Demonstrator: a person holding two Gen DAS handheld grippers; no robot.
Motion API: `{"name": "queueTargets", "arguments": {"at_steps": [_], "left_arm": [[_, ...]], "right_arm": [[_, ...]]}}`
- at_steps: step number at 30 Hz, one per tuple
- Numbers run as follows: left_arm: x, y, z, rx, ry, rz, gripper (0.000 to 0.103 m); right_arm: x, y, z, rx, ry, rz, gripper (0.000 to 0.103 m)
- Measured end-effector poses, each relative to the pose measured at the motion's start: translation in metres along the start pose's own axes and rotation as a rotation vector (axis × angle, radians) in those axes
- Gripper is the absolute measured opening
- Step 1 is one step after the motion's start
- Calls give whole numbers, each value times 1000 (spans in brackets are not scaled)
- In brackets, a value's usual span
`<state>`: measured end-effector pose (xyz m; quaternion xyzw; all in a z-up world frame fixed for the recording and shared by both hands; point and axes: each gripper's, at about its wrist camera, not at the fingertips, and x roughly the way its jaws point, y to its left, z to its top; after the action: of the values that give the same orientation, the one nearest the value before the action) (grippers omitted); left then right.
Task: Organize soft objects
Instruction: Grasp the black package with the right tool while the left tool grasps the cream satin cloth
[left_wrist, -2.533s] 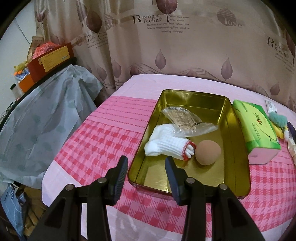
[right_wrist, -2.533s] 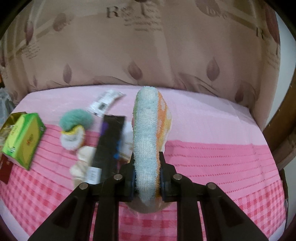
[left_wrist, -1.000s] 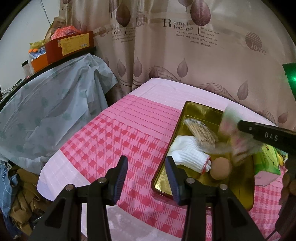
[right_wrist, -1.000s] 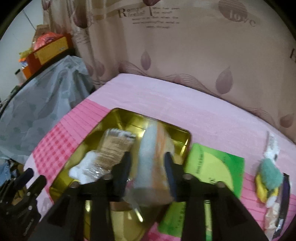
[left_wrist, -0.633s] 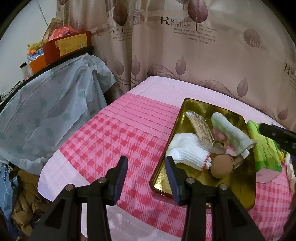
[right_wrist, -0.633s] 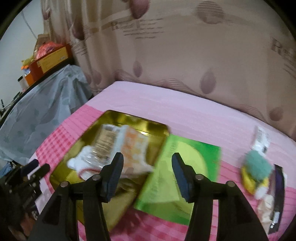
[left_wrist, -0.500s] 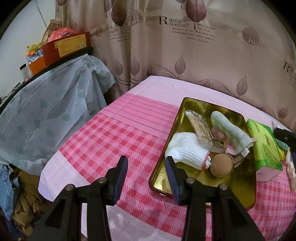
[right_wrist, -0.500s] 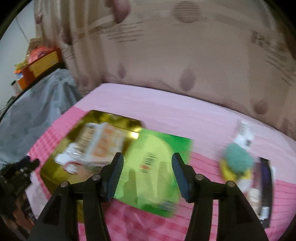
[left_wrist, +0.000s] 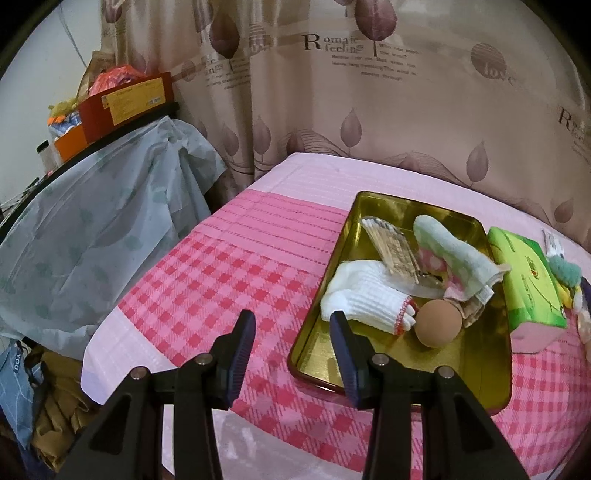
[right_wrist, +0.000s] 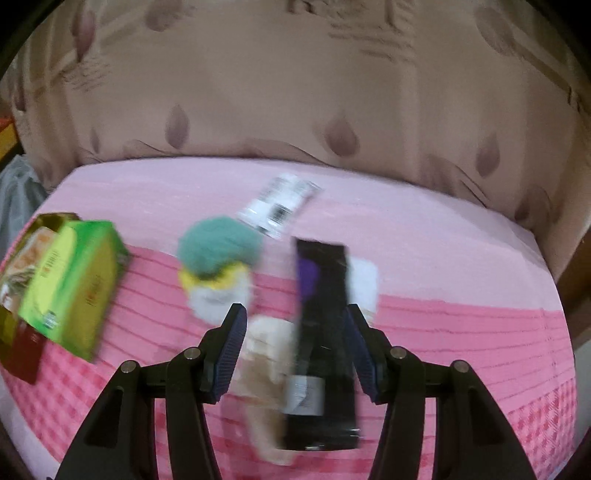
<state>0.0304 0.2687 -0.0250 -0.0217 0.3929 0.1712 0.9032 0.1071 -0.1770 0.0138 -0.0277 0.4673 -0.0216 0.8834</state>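
The rolled towel, pale green outside with pink dots within, is seen lying in the gold tin tray on the pink checked cloth, leaned over a clear packet beside a white glove and a brown ball. The left gripper is held wide and empty just before the tray's near left corner. The right gripper, its jaws just opened wider and empty, is held over a black packet and a cream soft thing, near a green-and-yellow pompom and a green tissue pack.
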Motion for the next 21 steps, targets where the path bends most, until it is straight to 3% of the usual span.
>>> {"name": "queueTargets", "arguments": {"at_steps": [9,12,21], "left_arm": [[-11,-22,-1,74,-24,-28,43],[-18,-30,0,86,-23,-40,43],[-43,-86,2,163,-26,-153,43]], "right_arm": [[29,-19,-12,6,36,36,51],[37,-20,-13,15,43,42,40],[16,-33,-22,47,-35,88,34]]}}
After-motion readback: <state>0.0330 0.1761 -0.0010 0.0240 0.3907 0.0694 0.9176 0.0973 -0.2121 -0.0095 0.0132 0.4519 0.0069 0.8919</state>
